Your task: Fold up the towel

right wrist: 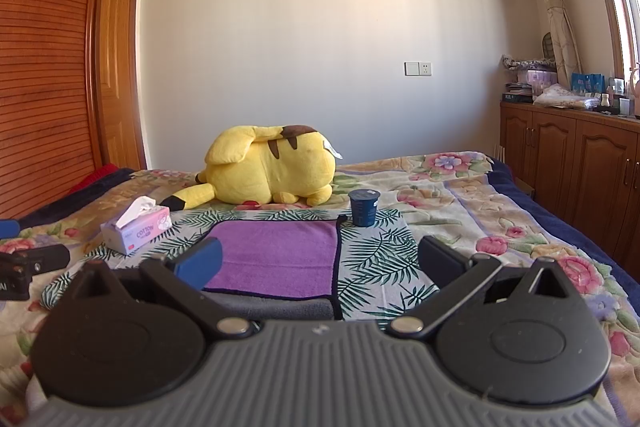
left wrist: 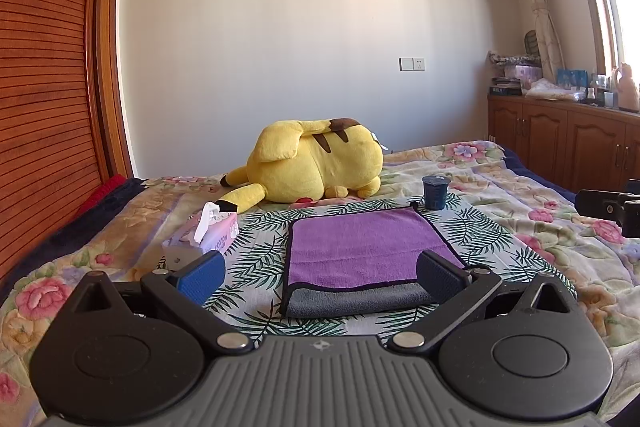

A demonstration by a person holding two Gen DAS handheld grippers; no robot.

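Note:
A purple towel [left wrist: 360,247] with a grey underside lies folded on the leaf-print cloth on the bed; its grey lower layer shows along the near edge. It also shows in the right wrist view [right wrist: 280,251]. My left gripper [left wrist: 320,277] is open and empty, hovering just in front of the towel's near edge. My right gripper [right wrist: 320,269] is open and empty, near the towel's near right corner. The right gripper's body shows at the right edge of the left wrist view [left wrist: 612,207].
A yellow plush toy [left wrist: 312,163] lies behind the towel. A dark blue cup [left wrist: 435,191] stands at the towel's far right corner. A pink tissue box [left wrist: 204,235] sits to the left. Wooden cabinets [left wrist: 560,143] line the right wall, a wardrobe [left wrist: 48,87] the left.

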